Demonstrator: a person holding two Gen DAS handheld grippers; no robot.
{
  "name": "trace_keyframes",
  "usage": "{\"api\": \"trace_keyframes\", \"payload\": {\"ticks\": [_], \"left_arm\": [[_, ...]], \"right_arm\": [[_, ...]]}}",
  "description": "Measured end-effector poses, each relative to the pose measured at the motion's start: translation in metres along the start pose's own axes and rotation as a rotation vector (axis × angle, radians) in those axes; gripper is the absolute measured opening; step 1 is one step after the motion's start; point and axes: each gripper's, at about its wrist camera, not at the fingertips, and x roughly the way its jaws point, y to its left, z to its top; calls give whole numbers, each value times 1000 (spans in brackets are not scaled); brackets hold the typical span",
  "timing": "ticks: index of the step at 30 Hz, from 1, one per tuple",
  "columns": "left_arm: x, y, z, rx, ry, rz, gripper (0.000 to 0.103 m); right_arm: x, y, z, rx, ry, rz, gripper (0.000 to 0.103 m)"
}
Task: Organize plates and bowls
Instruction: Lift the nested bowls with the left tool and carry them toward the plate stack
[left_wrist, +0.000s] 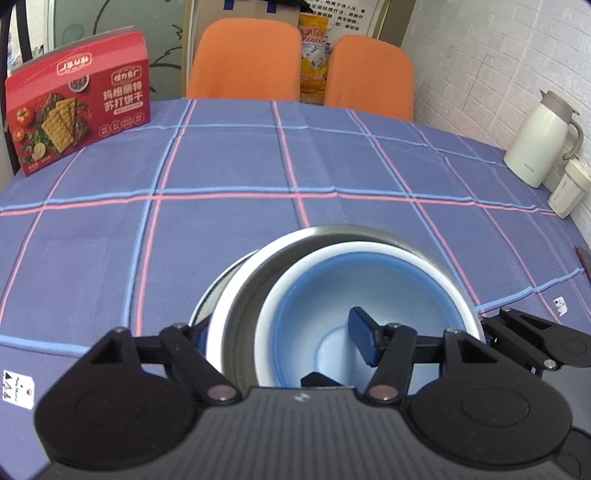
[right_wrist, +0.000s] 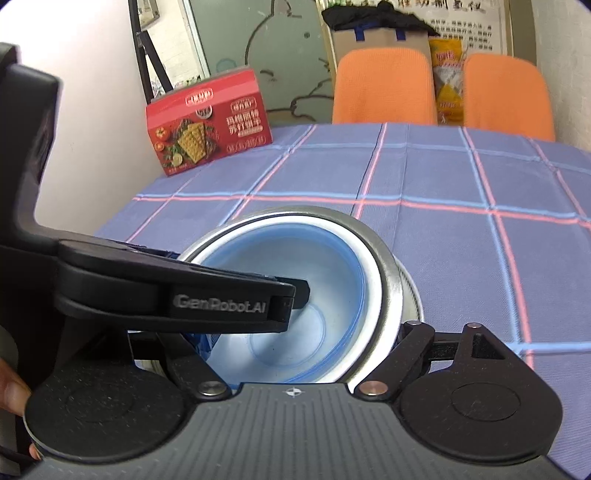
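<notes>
A steel bowl (left_wrist: 236, 295) sits on the checked cloth with a blue bowl with a white rim (left_wrist: 369, 280) nested inside it. A thin plate edge (left_wrist: 218, 280) shows under the steel bowl's left side. My left gripper (left_wrist: 280, 336) is open and straddles the bowls' left walls. Its blue pad (left_wrist: 364, 339) hangs inside the blue bowl, clear of the wall. My right gripper (right_wrist: 301, 339) is also open, over the same steel bowl (right_wrist: 384, 288) and blue bowl (right_wrist: 280, 266). One finger is inside and the other outside the right rim. The left gripper's finger (right_wrist: 221, 302) reaches in from the left.
A red cracker box (left_wrist: 79, 101) stands at the table's far left. Two orange chairs (left_wrist: 243, 59) are behind the table. A cream jug (left_wrist: 539, 144) and a white cup (left_wrist: 567, 192) stand by the brick wall on the right. A person's fingertips (right_wrist: 11, 395) show at the lower left.
</notes>
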Motion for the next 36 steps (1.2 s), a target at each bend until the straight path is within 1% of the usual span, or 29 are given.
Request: {"api": "trace_keyframes", "payload": {"ticks": [3, 8, 10, 11, 12, 16, 17, 18, 21, 24, 26, 28, 29, 30, 33, 36], "left_arm": [[-2, 2, -1, 1, -5, 0, 63], [-2, 1, 1, 12, -9, 4, 64], [2, 0, 2, 13, 5, -13, 67], [3, 0, 2, 11, 4, -21, 72], [3, 0, 2, 11, 0, -24, 72], [-2, 2, 6, -2, -32, -25, 75], [-6, 3, 7, -2, -44, -29, 80], [-10, 3, 8, -2, -61, -34, 81], [-19, 1, 12, 6, -99, -27, 82], [-25, -2, 13, 10, -122, -12, 82], [-27, -4, 12, 8, -127, -20, 82], [-27, -5, 11, -1, -129, -25, 82], [-28, -6, 11, -3, -130, -24, 82], [-30, -7, 10, -3, -133, -21, 82], [-37, -8, 7, 11, -150, 0, 82], [-44, -8, 5, 20, -162, 21, 82]], "right_arm": [[4, -4, 1, 35, 12, 33, 70], [3, -6, 2, 34, 14, 45, 70], [3, -11, 1, 59, 23, 54, 70], [2, -12, 1, 63, 20, 55, 70], [1, -12, 1, 58, 21, 52, 70], [0, -13, 2, 50, 22, 48, 69], [-1, -16, 2, 64, 18, 51, 69], [-2, -18, 3, 80, 10, 48, 69], [-5, -23, 6, 111, -18, 51, 69], [-14, -31, 8, 145, -74, 21, 69], [-14, -35, 10, 157, -63, 35, 69], [-9, -28, 11, 106, -27, 27, 71], [-8, -25, 10, 86, -23, 20, 71], [-7, -23, 9, 83, -23, 20, 71], [-8, -25, 9, 88, -20, 59, 69], [-19, -34, 11, 112, -57, 25, 69]]}}
